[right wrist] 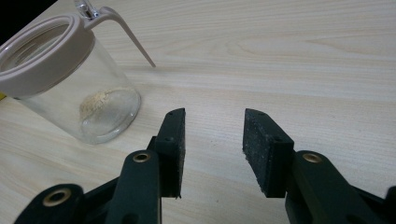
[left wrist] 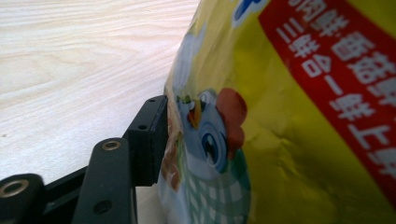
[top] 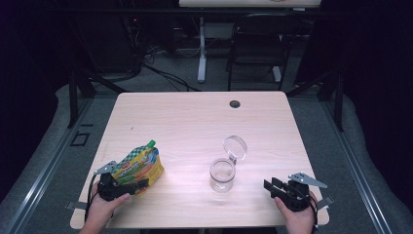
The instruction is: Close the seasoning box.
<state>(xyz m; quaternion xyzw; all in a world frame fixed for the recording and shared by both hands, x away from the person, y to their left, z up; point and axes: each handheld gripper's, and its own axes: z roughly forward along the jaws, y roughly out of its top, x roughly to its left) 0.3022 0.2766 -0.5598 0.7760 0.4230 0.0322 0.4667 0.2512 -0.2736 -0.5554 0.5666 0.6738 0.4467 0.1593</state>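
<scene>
Room: dark, with a chair (top: 253, 44) and a white stand leg (top: 201, 48) on grey floor beyond the counter.
Counter (top: 195, 117): pale wood, with a small round hole (top: 235, 104) near the far edge at 12 o'clock.
Pouch (top: 139, 166): yellow, with a green cap, leaning at the counter's 8 o'clock; its long axis runs from near left up toward 1 o'clock, cap end farthest from the person.
Jar (top: 222, 174): clear, upright near 5 o'clock, its hinged lid (top: 235, 146) flipped open and standing behind the mouth; a little pale powder sits on the bottom.
Left tool (top: 119, 187): gripping the pouch at its near lower edge; in the left gripper view one pad (left wrist: 152, 140) presses the printed film, the other jaw is hidden behind the bag.
Right tool (top: 273, 186): jaws apart, nothing between them, resting near the edge at 4 o'clock.
Key relation: the jar lies at about 10 o'clock from the right tool, close by but not touching; from the pouch it lies toward 3 o'clock. The right hand is nearer the jar, so it would likely steady it while the left brings the pouch over.
</scene>
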